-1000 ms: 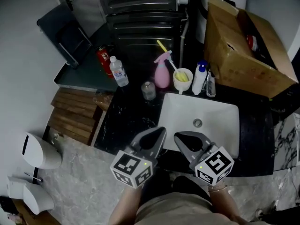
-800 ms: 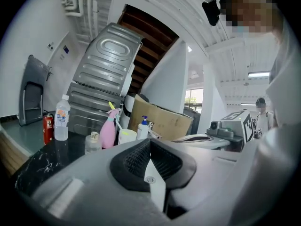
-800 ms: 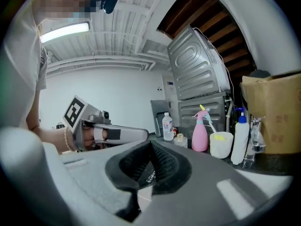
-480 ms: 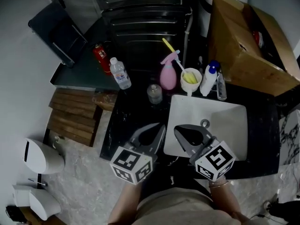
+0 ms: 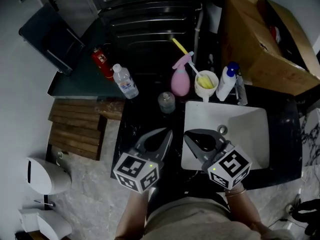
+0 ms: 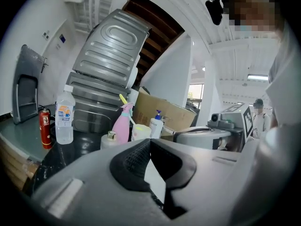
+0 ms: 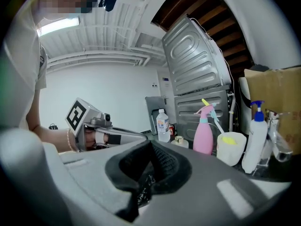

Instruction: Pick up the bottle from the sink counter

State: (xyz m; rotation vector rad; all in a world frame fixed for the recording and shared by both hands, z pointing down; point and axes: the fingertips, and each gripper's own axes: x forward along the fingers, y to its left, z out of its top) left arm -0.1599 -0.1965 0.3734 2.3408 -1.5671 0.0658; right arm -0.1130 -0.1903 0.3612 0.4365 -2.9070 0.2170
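A clear water bottle point(image 5: 124, 82) with a white cap stands upright at the counter's far left; it also shows in the left gripper view as the bottle point(image 6: 64, 115) and in the right gripper view as the bottle point(image 7: 162, 125). My left gripper point(image 5: 168, 132) hovers over the dark counter's front, shut and empty, well short of the bottle. My right gripper point(image 5: 186, 133) is beside it at the sink's point(image 5: 252, 119) front left corner, also shut with nothing held. Both point towards the back wall.
A red can point(image 5: 102, 63) stands left of the bottle. A small jar point(image 5: 166, 102), pink spray bottle point(image 5: 180, 79), cup point(image 5: 207, 85) with a yellow brush and white pump bottle point(image 5: 227, 81) line the back. A cardboard box point(image 5: 265, 39) sits at the right.
Both grippers have shifted left along the counter's front relative to the sink, side by side, and stayed shut. The counter objects stand where they were.
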